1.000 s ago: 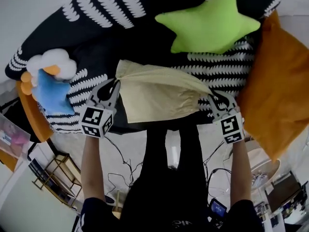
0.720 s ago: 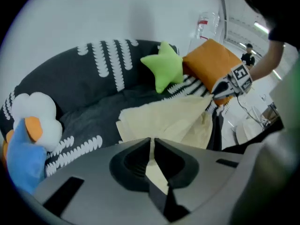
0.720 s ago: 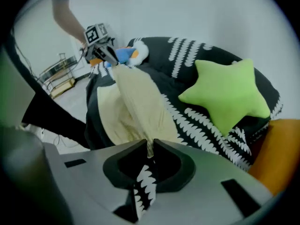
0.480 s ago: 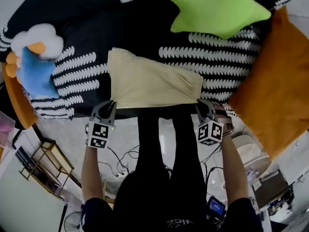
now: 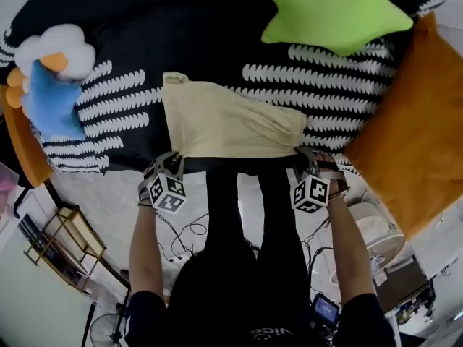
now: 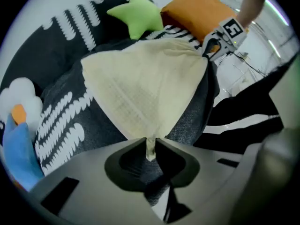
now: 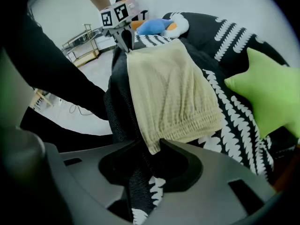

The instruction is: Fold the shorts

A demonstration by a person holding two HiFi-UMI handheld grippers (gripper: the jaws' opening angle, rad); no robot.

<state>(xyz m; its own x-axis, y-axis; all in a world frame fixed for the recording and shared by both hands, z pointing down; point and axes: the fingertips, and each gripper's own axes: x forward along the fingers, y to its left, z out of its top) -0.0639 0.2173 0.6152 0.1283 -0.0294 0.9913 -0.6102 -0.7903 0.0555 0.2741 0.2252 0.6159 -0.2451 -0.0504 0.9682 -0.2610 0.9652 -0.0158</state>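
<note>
**Shorts brought down onto the blanket, right jaws loosening**

Both grippers have come down and drawn back toward the person since one second ago. The shorts [image 5: 231, 125] were then held up in the air between them. Now the shorts lie spread flat on the blanket [image 5: 123, 103], and their near edge runs along the blanket's near border, just in front of the person's legs [image 5: 242, 215].

The shorts are pale yellow, and the blanket is black with rows of white marks.

The left gripper [image 6: 150, 143] points down at the near left corner of the shorts. Its jaws are clenched on a thin tip of that corner, and the cloth fans out from them across the blanket.

The right gripper [image 7: 151, 141] stands at the near right corner, where the gathered elastic band of the shorts ends. Its jaws have just been opening. The corner of the cloth is between them, but a gap shows beside it and the jaws do not press it.

A green star pillow [image 5: 336, 9] lies on the blanket on the far side of the shorts, apart from them. An orange cushion [image 5: 409, 143] lies to the right of the shorts, near the right gripper. A blue and white soft toy [image 5: 51, 85] lies on the blanket well to the left. Below it in the head view, a metal rack [image 5: 61, 244] stands on the floor beside the person.
</note>
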